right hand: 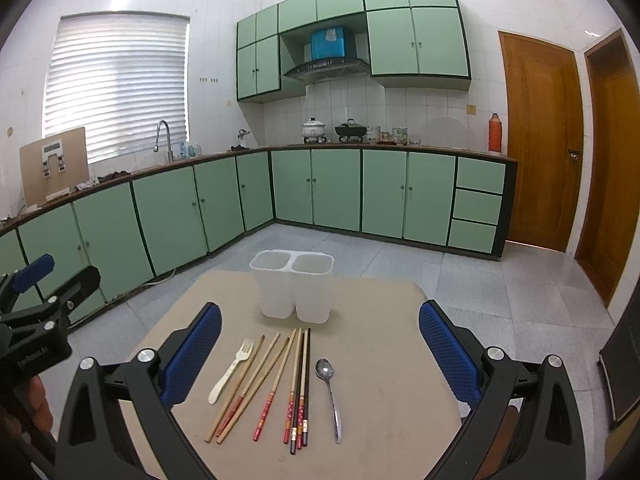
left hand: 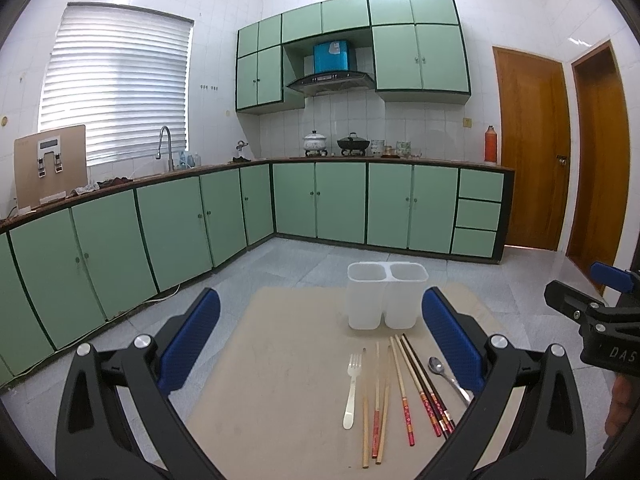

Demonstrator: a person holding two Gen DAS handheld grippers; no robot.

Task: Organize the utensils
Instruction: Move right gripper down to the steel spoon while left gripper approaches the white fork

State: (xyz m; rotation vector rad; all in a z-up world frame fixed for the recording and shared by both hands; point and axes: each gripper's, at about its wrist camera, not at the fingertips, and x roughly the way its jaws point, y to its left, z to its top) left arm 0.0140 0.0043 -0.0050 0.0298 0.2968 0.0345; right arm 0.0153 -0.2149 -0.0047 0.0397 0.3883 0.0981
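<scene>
A white two-compartment holder (left hand: 384,296) (right hand: 294,286) stands empty at the far side of a small beige table (left hand: 280,380) (right hand: 380,380). In front of it lie a white plastic fork (left hand: 351,390) (right hand: 232,370), several chopsticks (left hand: 404,396) (right hand: 276,384) and a metal spoon (left hand: 446,376) (right hand: 330,392), side by side. My left gripper (left hand: 320,344) is open and empty above the table's near side. My right gripper (right hand: 320,352) is open and empty, above the utensils. Each gripper shows at the edge of the other's view (left hand: 592,312) (right hand: 40,304).
Green floor cabinets (left hand: 180,224) run along the left and back walls under a countertop with a sink tap (left hand: 164,148) and pots (left hand: 316,142). Wooden doors (left hand: 532,152) stand at the right. Grey tiled floor (left hand: 312,256) surrounds the table.
</scene>
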